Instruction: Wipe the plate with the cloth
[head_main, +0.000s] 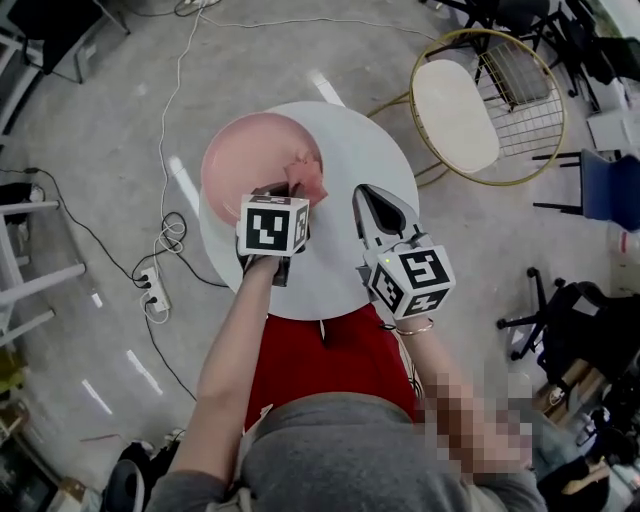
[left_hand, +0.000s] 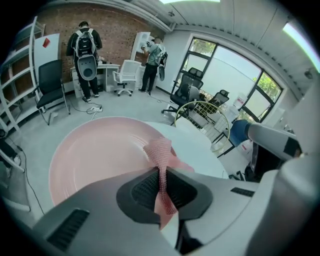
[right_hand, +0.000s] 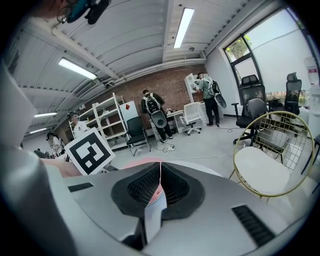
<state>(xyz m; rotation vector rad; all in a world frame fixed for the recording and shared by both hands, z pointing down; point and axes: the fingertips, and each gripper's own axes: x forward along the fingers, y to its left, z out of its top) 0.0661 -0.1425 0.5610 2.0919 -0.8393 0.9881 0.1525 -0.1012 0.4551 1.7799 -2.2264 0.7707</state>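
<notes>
left gripper (left_hand: 160, 176) is pinching the pink cloth (left_hand: 161, 150) between its ribbed pads, with a mesh-textured tuft standing up just past the tips and the rest hanging below. cloth and gripper sit over the right rim of the pink plate (left_hand: 95, 155), though whether the cloth touches the plate cannot be told. right gripper (right_hand: 160, 172) has its jaws pressed together with nothing between them. it sits just to the right of the left one, over bare tabletop.

the plate lies on the far-left part of a round white tabletop (head_main: 345, 150), which carries nothing else besides. around it is a glossy grey concrete floor (head_main: 100, 120) with light streaks. a power strip (head_main: 153, 290) and looping cables lie on the floor to the left. a round gold wire chair (head_main: 455, 115) with a pale seat stands to the far right.

farther off, the room has a brick wall (left_hand: 110, 25), white shelving (right_hand: 112, 122) and black office chairs. two people with backpacks stand at desks, and tall windows (left_hand: 240, 75) fill the right side. long strip lights (right_hand: 183, 22) run across the white ceiling.
</notes>
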